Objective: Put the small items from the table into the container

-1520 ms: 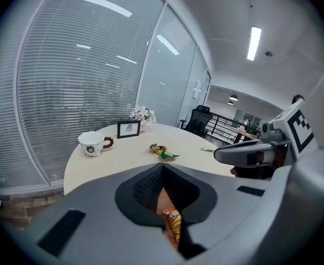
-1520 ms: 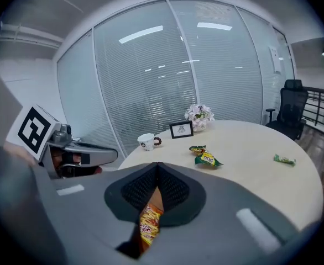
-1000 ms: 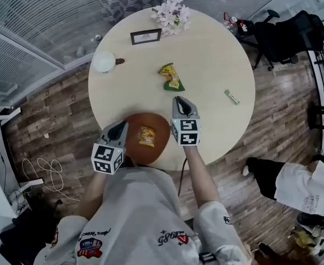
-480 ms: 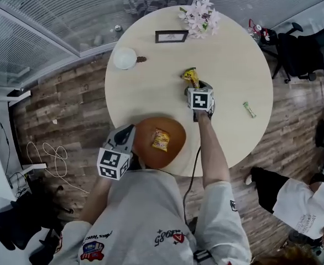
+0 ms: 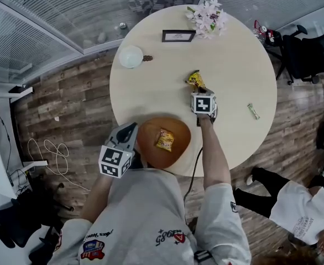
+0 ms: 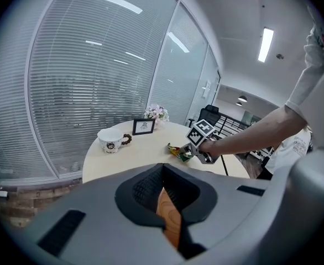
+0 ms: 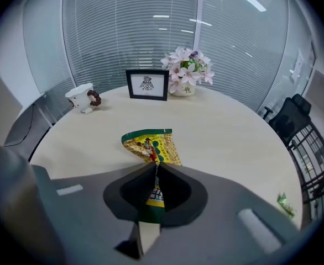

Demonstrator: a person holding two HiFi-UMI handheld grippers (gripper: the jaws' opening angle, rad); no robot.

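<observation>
A yellow-and-green snack packet (image 5: pixel 196 80) (image 7: pixel 151 144) lies mid-table. My right gripper (image 5: pixel 200 91) (image 7: pixel 154 167) points steeply down at its near end. The jaws are closing and the pads pinch the packet's green end between them. A brown wooden bowl (image 5: pixel 146 138) sits at the table's near edge with an orange snack packet (image 5: pixel 163 140) inside. My left gripper (image 5: pixel 126 132) (image 6: pixel 162 173) hovers at the bowl's left rim, jaws together with nothing held. A small green bar (image 5: pixel 253 111) (image 7: pixel 285 204) lies at the table's right.
A white cup (image 5: pixel 131 56) stands at the far left of the round table (image 5: pixel 234 59). A picture frame (image 5: pixel 178 36) and a flower pot (image 5: pixel 208 20) stand at the far edge. Office chairs (image 5: pixel 308 54) stand to the right, and a person (image 5: pixel 294 208) sits on the floor.
My right gripper left the bowl's side, reached out to the yellow-and-green packet mid-table, came down and closed on its end. The left gripper stays by the bowl.
</observation>
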